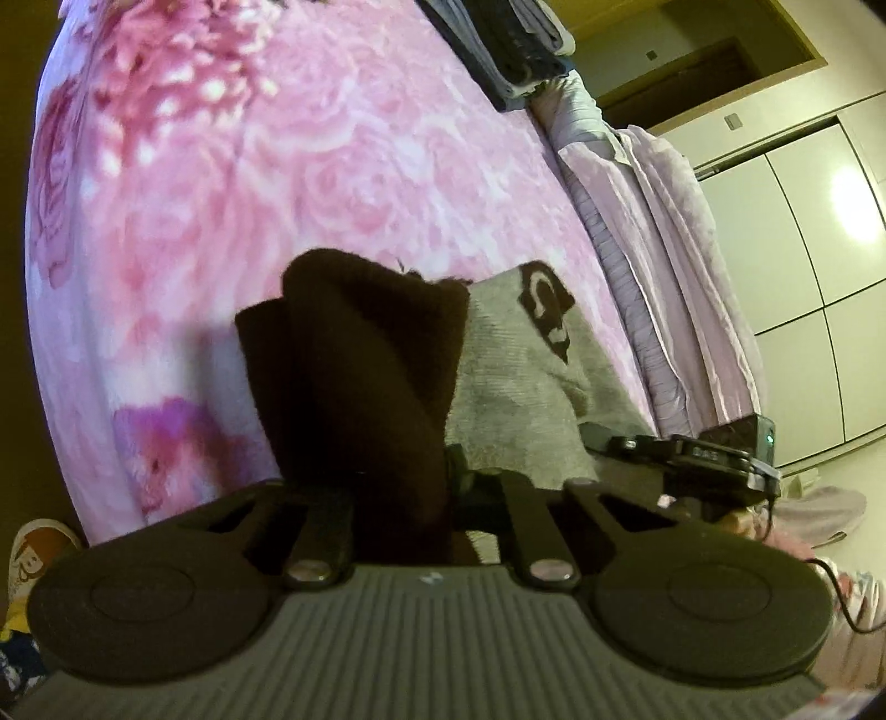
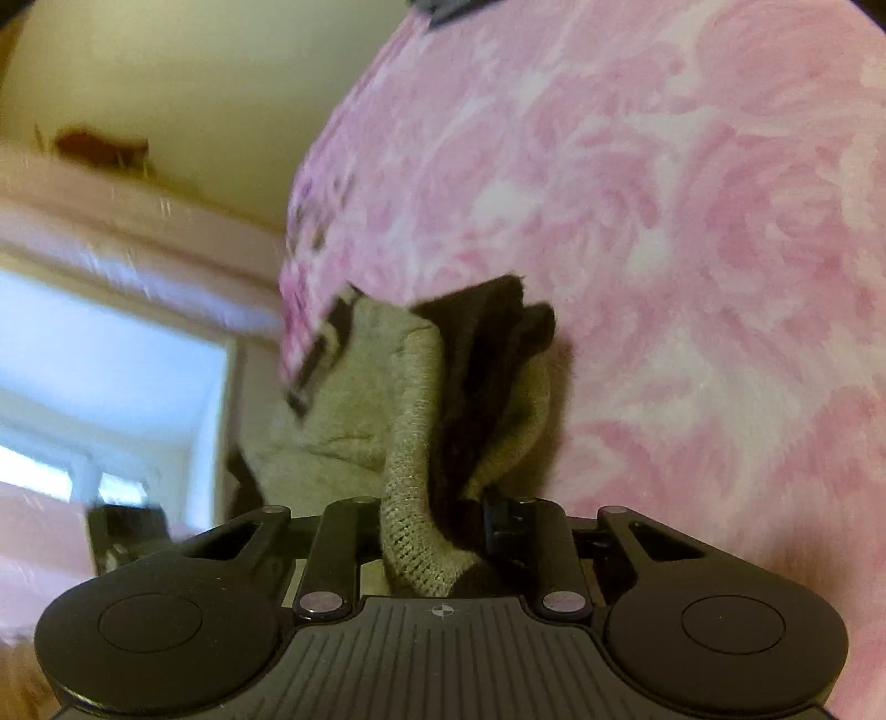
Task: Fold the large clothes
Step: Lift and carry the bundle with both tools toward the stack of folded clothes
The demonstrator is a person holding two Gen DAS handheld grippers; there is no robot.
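Observation:
A knit garment, grey (image 1: 515, 387) with a dark brown part (image 1: 365, 360) and a dark pattern, lies bunched on the pink floral bed (image 1: 277, 183). My left gripper (image 1: 398, 487) is shut on the dark brown fold, which hides the fingertips. At the right of the same view my right gripper (image 1: 609, 443) reaches in at the grey edge. In the right wrist view the garment (image 2: 343, 421) hangs in a bundle, and the right gripper (image 2: 437, 509) is shut on a grey ribbed fold with dark cloth beside it. The bed cover (image 2: 664, 249) fills the right side.
A stack of folded dark and grey clothes (image 1: 498, 44) sits at the far end of the bed. A lilac quilt (image 1: 653, 249) is heaped along the bed's right edge, with pale wardrobe doors (image 1: 803, 232) behind. A bright window (image 2: 111, 354) is at the left.

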